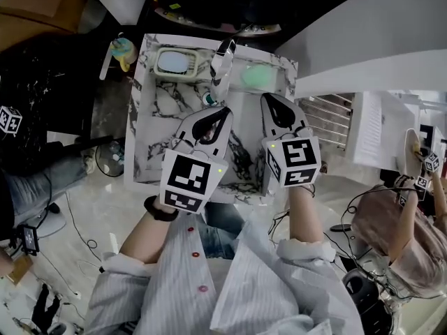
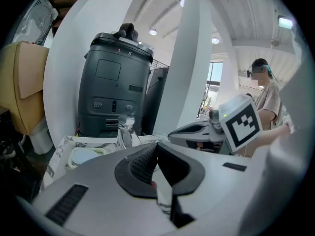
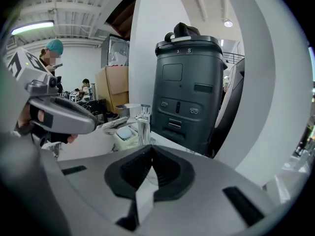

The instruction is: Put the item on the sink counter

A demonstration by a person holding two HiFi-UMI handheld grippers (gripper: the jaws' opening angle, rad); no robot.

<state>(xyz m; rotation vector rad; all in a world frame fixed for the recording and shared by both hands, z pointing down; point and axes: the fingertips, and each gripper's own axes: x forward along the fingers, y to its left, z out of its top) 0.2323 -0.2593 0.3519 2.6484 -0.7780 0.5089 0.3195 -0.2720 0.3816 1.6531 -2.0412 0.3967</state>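
**Both grippers empty above the sink; nothing in hand**

The person stands at the front of the marble bench [image 1: 140, 152] with both grippers held side by side above it, tips pointing at the faucet [image 1: 222, 65].

Left gripper [image 1: 223, 112]: its own view shows the fingers clenched tip to tip, with nothing caught between them. The right gripper [image 1: 267, 100] reads the same way, its fingers pressed together on nothing. Neither touches the bench or the faucet. The two grippers are close together but apart.

Task's thing: no item is being carried. I cannot settle which object is meant. Two candidates lie on the bench along its back edge:
- A pale tray [image 1: 176, 61] holding a light blue pad, just left of the faucet.
- A round green piece [image 1: 260, 75], just right of the faucet.

Both sit on the flat ledge beside the faucet, probably so they stay within reach of the water and do not slide away.

Judgement: with both grippers clenched, empty and hovering level, this looks like a neutral pose. Either the item is already set down or the pick-up has not begun. If the green piece is the item, the task appears complete.

A dark grey unit [image 3: 189, 87] stands behind the bench and plays no part here.
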